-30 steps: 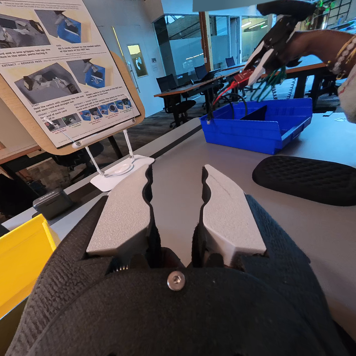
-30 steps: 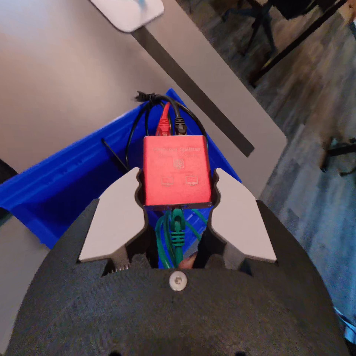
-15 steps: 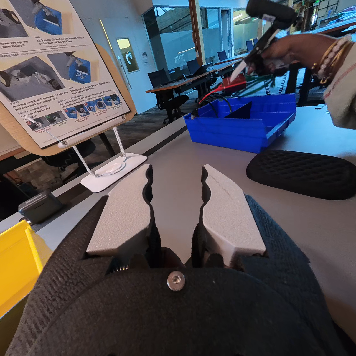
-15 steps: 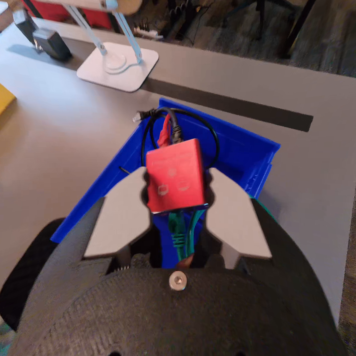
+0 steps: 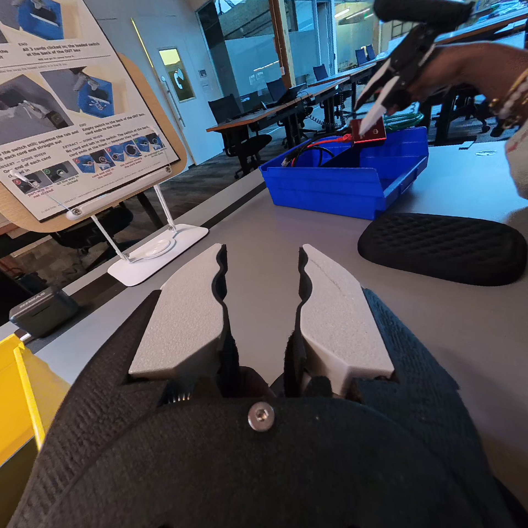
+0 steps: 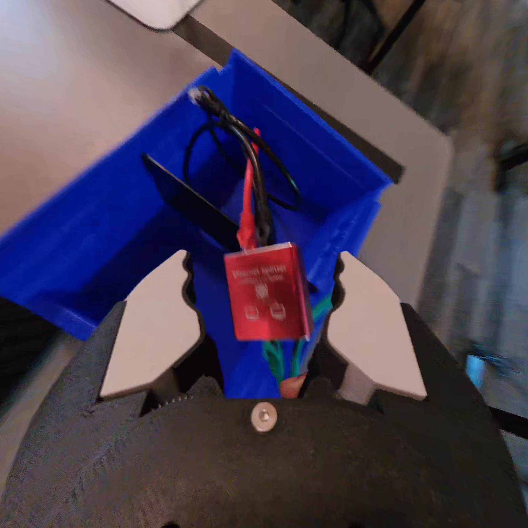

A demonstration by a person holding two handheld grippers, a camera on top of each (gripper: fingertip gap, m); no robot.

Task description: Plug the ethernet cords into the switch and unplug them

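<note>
Right jaws: while they gape wide, the red switch (image 6: pixel 268 294) hangs loose between them, over the blue bin (image 6: pixel 85 245).
Left jaws: apart, holding nothing.

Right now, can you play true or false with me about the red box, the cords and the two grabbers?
1. The right gripper is open, with the red switch loose between its fingers. True.
2. The blue bin sits on the floor. False: it sits on the grey table.
3. A red cord and a black cord are plugged into the switch. True.
4. The left gripper holds a green cord. False: it is open and empty.
</note>
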